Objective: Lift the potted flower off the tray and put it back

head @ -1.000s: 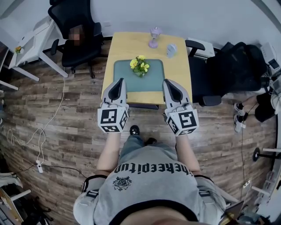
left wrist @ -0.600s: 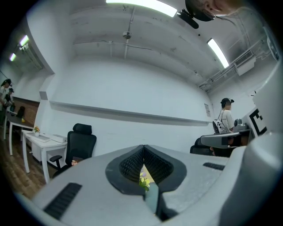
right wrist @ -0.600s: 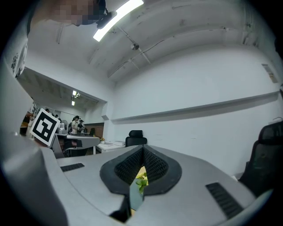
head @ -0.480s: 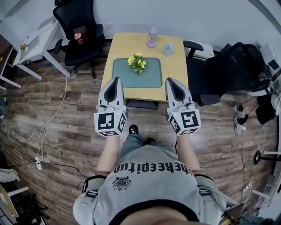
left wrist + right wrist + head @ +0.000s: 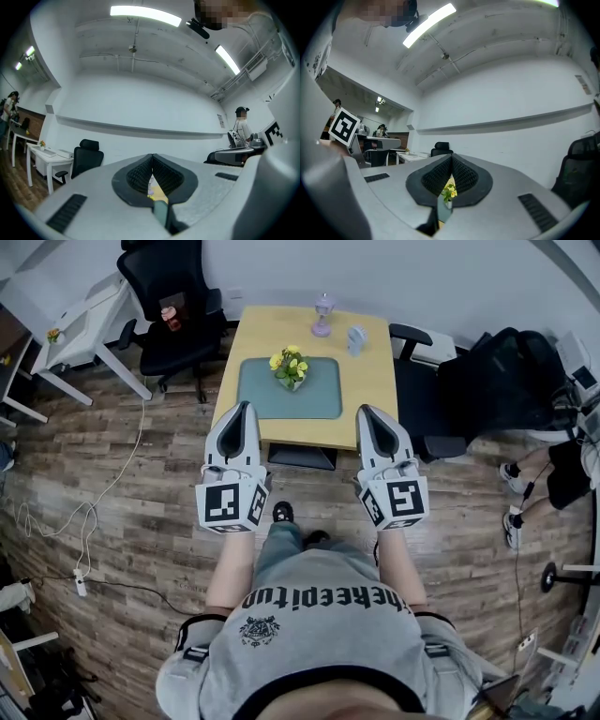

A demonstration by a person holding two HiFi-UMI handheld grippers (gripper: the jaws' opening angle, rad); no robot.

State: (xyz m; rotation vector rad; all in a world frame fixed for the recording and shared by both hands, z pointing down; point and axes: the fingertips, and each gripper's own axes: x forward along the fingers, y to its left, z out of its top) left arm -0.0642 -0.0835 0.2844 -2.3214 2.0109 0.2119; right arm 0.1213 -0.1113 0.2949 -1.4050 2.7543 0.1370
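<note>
the potted flower [image 5: 289, 368] stands upright on the tray [image 5: 314, 401], near its far edge and left of centre. that is where the task wants it, and it fits both a pot waiting to be lifted and 1 already set back. the tray lies toward the near edge of the worktop [image 5: 375, 381]. we hold the left gripper [image 5: 246, 409] and right gripper [image 5: 365, 414] level and aimed at the tray, well apart from the pot. both jaws are closed on nothing.
</note>
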